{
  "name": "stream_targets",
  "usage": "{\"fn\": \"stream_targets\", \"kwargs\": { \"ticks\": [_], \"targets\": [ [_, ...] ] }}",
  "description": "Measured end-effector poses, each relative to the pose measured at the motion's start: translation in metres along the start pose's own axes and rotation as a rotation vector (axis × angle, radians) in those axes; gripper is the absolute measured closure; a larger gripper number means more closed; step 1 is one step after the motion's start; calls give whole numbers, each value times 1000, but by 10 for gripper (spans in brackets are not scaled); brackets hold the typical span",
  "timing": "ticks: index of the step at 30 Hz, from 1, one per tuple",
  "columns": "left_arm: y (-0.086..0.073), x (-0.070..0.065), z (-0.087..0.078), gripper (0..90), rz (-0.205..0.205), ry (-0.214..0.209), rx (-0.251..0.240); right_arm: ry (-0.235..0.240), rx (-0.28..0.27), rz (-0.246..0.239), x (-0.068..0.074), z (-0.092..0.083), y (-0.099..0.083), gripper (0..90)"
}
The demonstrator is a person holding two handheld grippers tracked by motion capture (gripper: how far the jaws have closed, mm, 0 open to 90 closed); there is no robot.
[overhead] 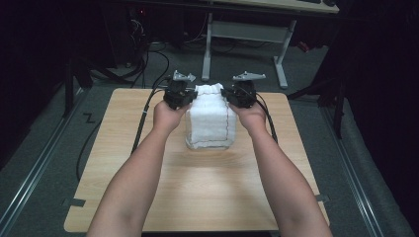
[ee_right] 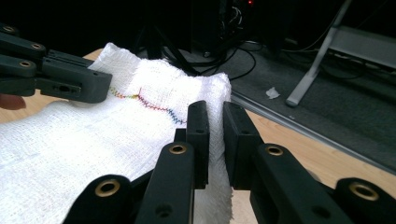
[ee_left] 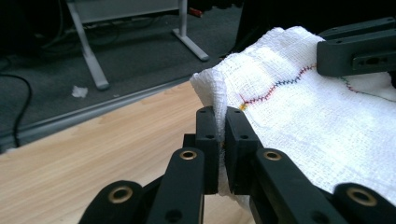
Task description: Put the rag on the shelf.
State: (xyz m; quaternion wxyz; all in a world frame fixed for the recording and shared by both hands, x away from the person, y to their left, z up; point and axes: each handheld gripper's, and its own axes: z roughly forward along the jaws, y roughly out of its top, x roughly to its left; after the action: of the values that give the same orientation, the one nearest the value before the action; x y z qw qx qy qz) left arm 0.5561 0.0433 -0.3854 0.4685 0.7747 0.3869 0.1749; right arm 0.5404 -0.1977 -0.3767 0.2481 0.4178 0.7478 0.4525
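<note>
A white woven cloth (overhead: 211,118) with a multicoloured zigzag stitch line (ee_left: 275,87) hangs from both grippers over the far middle of the wooden table (overhead: 197,192). My left gripper (overhead: 181,95) is shut on its far left corner, the cloth (ee_left: 317,121) pinched between the jaws. The right gripper (overhead: 242,93) is shut on the far right corner, with cloth (ee_right: 93,140) squeezed between its jaws. The cloth's lower edge rests on the table. In the left gripper view the other gripper (ee_left: 357,46) holds the far corner.
A grey table frame with legs (overhead: 244,47) stands on the dark floor beyond the table. Black cables (overhead: 143,118) trail off the left of the table. A scrap of white paper (ee_left: 79,91) lies on the floor.
</note>
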Motion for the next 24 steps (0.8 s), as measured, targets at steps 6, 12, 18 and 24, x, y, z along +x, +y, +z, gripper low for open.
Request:
{"fn": "stream_targets", "kwargs": {
  "ticks": [6, 12, 18, 24],
  "targets": [
    [-4, 6, 3, 842, -21, -18, 50, 38, 39, 45, -3, 6, -2, 795],
    [-9, 9, 4, 769, -30, -8, 50, 36, 46, 50, -3, 6, -1, 708],
    [-4, 7, -7, 733, -22, 26, -6, 18, 27, 45, -3, 0, 4, 666],
    [1, 6, -20, 732, -6, 56, -38, -1, 9, 33, -2, -11, 8, 654]
  ]
}}
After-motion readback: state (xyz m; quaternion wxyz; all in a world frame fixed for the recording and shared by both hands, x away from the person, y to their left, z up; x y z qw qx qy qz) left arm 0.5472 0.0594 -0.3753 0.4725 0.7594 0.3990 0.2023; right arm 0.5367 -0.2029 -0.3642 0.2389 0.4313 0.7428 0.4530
